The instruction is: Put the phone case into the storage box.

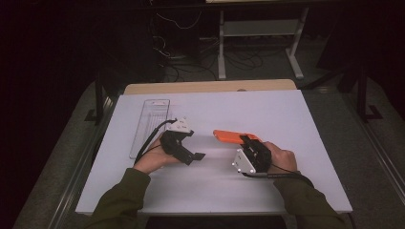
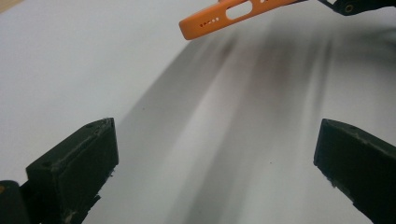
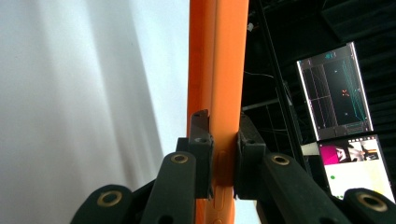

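My right gripper (image 1: 247,141) is shut on an orange phone case (image 1: 231,136), which it holds off the white board with its free end toward the left. In the right gripper view the phone case (image 3: 218,70) runs up from between the two jaws, which clamp its edge. The left gripper view shows the case's end (image 2: 233,13) with its port cutouts, at the top. My left gripper (image 1: 198,156) stands open to the left of the case, a short gap from it, with bare board between its fingers (image 2: 79,163).
A clear plastic tray (image 1: 149,125) lies on the white board (image 1: 267,109) at the left, behind my left hand. The board rests on a wooden table (image 1: 210,86). Two lit screens (image 3: 336,88) stand off to the side in the right gripper view.
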Demonstrator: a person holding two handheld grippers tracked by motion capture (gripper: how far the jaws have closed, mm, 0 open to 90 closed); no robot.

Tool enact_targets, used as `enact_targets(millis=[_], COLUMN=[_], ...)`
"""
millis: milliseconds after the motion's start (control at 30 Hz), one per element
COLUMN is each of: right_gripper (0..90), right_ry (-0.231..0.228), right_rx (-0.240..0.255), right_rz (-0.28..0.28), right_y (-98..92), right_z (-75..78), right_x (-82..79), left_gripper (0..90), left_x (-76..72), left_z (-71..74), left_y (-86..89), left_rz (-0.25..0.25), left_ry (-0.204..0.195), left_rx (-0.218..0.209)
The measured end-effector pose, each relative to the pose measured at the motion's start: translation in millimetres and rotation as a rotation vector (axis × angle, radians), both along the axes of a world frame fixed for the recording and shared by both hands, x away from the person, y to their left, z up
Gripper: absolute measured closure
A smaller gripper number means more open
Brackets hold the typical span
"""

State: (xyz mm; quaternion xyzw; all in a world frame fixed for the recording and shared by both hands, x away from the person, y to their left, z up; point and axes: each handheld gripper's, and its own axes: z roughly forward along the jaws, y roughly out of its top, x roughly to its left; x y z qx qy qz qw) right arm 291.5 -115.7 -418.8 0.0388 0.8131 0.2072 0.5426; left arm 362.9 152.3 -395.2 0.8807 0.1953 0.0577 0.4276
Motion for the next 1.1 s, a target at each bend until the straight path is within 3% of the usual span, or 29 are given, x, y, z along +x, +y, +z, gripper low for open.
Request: enact_targets(millis=[367,800,1000,1100], right_gripper=[79.2,79.2,79.2,79.2], right_ry=[0.024,0.088,0.145,0.179], right_rx=[0.026,0.078,0.151,0.221], right_rz=[-0.001,-0.029,-0.049,-0.069], right_y=[-1.0,-3.0,-3.9,-3.0], right_z=[1.8,4.5,6.4,6.0], right_x=[-0.9,2.1,2.3,2.4], left_gripper=[0.0,0.0,0.0,0.0], left_x=[1.3,1.5,1.6,1.7], left_z=[-0.8,-1.2,-1.0,-1.1], left_y=[1.3,1.8,2.1,2.1], left_rz=[-0.013,-0.018,-0.020,-0.019], left_ry=[0.018,0.028,0.025,0.028], left_rx=[-0.007,-0.001,0.005,-0.001])
